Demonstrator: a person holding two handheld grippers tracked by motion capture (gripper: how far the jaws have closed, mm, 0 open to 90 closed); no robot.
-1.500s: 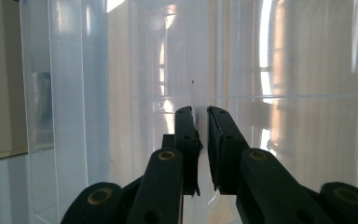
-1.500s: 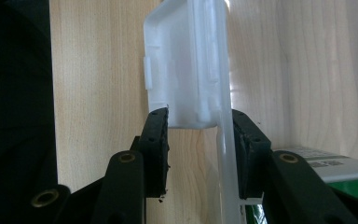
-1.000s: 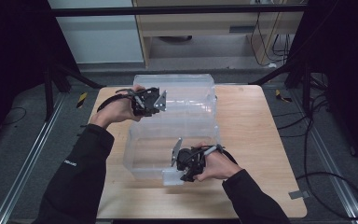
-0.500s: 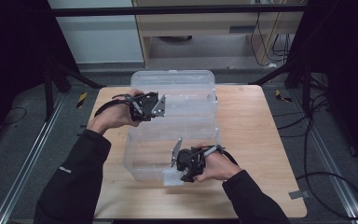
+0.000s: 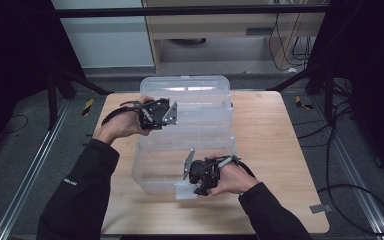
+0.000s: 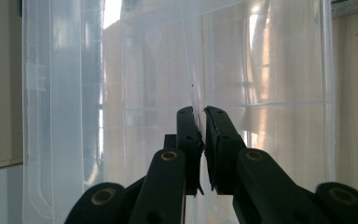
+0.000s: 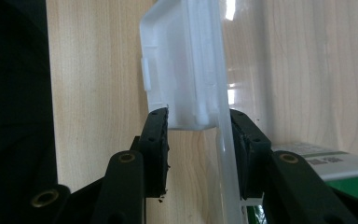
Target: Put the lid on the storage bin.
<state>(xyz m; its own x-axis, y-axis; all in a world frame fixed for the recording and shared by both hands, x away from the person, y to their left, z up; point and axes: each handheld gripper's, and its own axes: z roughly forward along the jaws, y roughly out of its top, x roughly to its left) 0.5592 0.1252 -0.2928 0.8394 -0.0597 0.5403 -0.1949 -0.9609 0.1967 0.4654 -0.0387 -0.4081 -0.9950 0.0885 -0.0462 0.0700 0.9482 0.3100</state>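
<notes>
A pale wooden worktop (image 5: 275,150) in a dark-curtained room carries one clear plastic storage box (image 5: 200,130) at its centre.

The left hand-held gripper (image 5: 172,113) is clamped on the box's thin wall at about ten o'clock — probably to steady it. The right hand-held gripper (image 5: 187,172), at about six o'clock, is closed on the white latch (image 7: 184,70) and the rim beside it — apparently to work the clasp. The box looks transparent, glossy and ribbed; its lid sits on top.
</notes>
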